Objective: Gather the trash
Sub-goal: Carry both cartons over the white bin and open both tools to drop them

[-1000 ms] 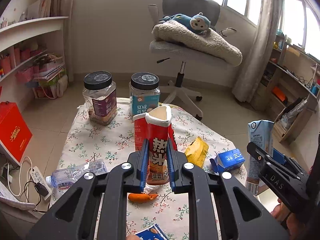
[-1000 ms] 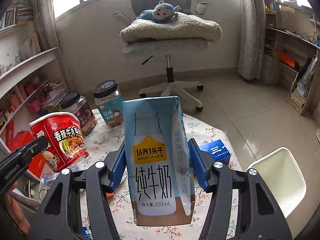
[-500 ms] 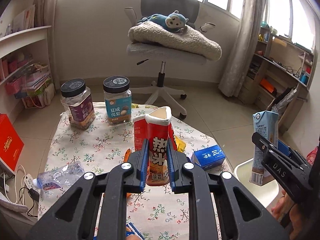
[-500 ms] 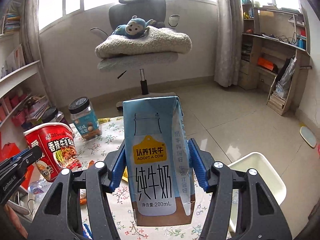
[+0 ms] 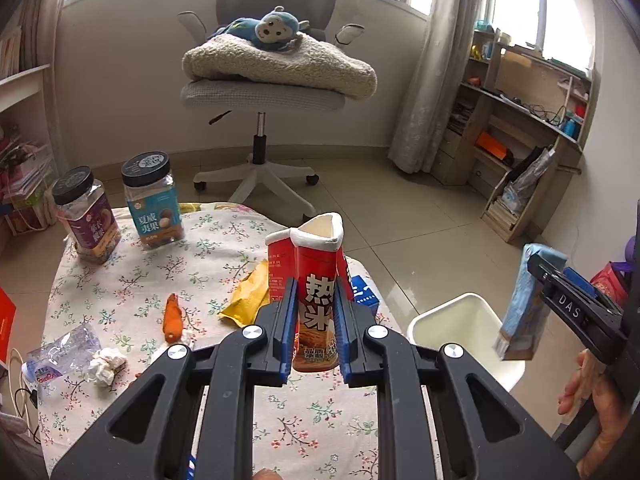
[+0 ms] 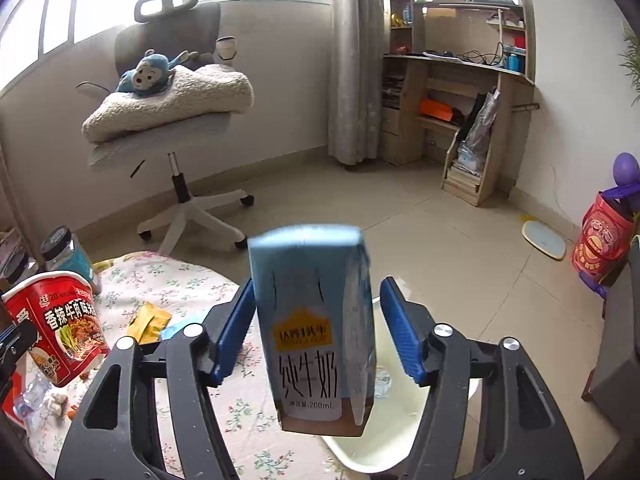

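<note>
My left gripper (image 5: 314, 320) is shut on a squashed red instant-noodle cup (image 5: 316, 264), held upright above the floral table (image 5: 120, 292). In the right wrist view the same cup (image 6: 60, 328) shows at the far left. My right gripper (image 6: 316, 312) hangs over the white bin (image 6: 380, 452), and its jaws are opening. The blue milk carton (image 6: 316, 332) is between the blue pads (image 6: 400, 332) with a gap on each side, blurred and loose. From the left wrist view the carton (image 5: 520, 308) tilts beside the right gripper (image 5: 560, 304) above the bin (image 5: 460, 320).
On the table lie a yellow wrapper (image 5: 248, 300), an orange scrap (image 5: 174, 316), a crumpled tissue (image 5: 104, 366), a plastic bottle (image 5: 56, 356), a blue box (image 5: 364, 296) and two lidded jars (image 5: 154, 200). An office chair (image 5: 260, 80) stands behind.
Both grippers have swung right, toward the white bin. The right jaws have spread off the milk carton, which now sits lower and blurred between them. The left grip is unchanged.
</note>
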`<state>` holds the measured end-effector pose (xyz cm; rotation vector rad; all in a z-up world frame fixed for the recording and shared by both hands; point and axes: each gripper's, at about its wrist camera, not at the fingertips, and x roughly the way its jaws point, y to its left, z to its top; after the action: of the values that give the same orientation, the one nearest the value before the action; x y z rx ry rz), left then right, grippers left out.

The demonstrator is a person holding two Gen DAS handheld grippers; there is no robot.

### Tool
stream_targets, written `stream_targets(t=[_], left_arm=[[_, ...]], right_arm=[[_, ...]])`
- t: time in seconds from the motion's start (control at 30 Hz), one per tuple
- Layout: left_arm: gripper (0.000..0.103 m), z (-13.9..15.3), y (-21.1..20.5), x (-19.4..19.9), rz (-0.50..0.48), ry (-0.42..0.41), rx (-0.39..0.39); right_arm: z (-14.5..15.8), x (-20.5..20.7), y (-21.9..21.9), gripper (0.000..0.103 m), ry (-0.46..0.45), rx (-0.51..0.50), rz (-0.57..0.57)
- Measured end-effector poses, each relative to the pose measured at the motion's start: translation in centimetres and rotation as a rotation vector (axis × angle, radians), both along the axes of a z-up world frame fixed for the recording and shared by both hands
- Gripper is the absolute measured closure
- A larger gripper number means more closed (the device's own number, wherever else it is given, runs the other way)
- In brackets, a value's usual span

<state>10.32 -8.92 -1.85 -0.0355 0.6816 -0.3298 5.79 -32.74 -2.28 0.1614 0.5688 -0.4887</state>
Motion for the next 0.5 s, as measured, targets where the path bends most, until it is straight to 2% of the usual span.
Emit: stream_targets(t=[0.07,0.37,0.5], left_arm=[[0.086,-0.3,-1.9,-0.1,-0.033,0.001,0.001],[0.086,-3.3,-10.6,-0.7,-0.177,0.078,-0.003],[0.086,-4.8,-14.3,-0.7,-0.228,0.141,-0.041]], right_arm=[[0.1,-0.9,-1.5,0.01,-0.019,-0.019,-0.059],[-0.1,-3.9,-8.3,0.007,-0.028,0.003,-0.206],[-0.2,-5.3,-10.4,0.007,-0.042,0.027,-0.253]])
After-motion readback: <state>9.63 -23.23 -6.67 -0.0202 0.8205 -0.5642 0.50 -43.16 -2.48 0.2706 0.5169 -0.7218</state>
